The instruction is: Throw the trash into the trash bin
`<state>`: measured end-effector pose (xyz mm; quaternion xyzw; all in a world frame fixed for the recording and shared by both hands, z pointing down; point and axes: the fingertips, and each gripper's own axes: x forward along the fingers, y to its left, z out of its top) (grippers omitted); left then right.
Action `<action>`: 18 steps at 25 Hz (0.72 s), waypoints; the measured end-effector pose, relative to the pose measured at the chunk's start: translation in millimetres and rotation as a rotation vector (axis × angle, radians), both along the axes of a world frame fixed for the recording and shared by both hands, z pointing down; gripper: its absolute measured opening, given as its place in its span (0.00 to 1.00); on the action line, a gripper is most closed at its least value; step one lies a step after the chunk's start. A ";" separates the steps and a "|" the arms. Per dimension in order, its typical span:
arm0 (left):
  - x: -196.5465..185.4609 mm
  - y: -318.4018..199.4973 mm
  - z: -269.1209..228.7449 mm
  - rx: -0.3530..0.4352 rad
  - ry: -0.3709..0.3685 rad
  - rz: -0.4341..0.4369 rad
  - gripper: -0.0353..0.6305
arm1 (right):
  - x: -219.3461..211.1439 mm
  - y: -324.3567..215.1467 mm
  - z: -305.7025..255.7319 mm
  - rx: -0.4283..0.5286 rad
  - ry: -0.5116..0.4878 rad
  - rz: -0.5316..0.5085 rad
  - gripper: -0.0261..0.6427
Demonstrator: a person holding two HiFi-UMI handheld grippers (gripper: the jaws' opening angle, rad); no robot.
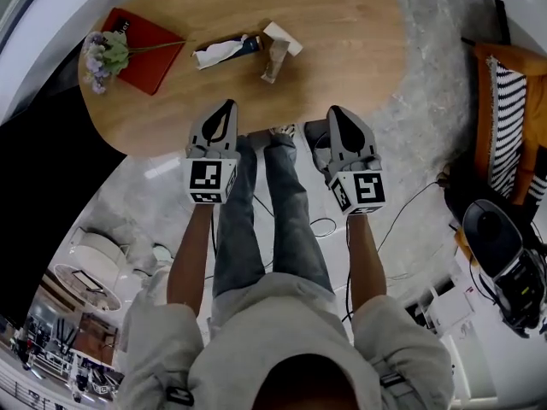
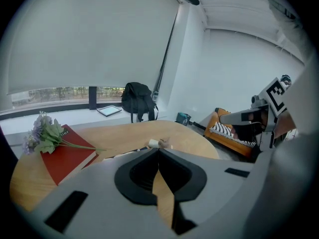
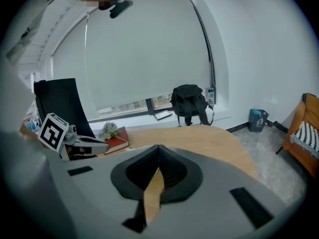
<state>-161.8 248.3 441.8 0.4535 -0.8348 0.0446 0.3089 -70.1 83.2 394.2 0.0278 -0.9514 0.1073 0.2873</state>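
Bright, soft daylight enters through the blinded window (image 2: pixel 89 44); the table (image 1: pixel 342 49) carries only faint shadows. All three views bow strongly toward dark, vignetted corners; the nearest foreground is slightly soft.

White lettering sat at one corner of the flat red hardcover book (image 2: pixel 70 156) on the oval wooden bench (image 2: pixel 129 136), partly covered by pale flower stems (image 2: pixel 75 145); only a final "er" could be read. The left gripper (image 1: pixel 227 109) and right gripper (image 1: pixel 335 114) each bore black-and-white square code markers, without letters or numbers
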 end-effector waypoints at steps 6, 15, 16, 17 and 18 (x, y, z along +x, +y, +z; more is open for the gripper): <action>9.1 2.8 20.3 -0.008 0.010 0.006 0.08 | 10.7 4.1 16.5 -0.009 0.016 -0.004 0.08; 27.7 -12.6 49.2 0.003 0.080 0.086 0.31 | 19.4 7.1 29.3 -0.032 0.034 -0.004 0.08; 28.3 -14.8 52.3 -0.001 0.082 0.089 0.35 | 19.9 7.1 29.5 -0.034 0.035 -0.004 0.08; 28.5 -17.6 55.4 -0.006 0.084 0.093 0.37 | 21.0 6.2 30.0 -0.034 0.037 -0.003 0.08; 28.2 -21.1 58.4 -0.010 0.086 0.099 0.40 | 21.9 4.9 30.5 -0.033 0.037 -0.001 0.08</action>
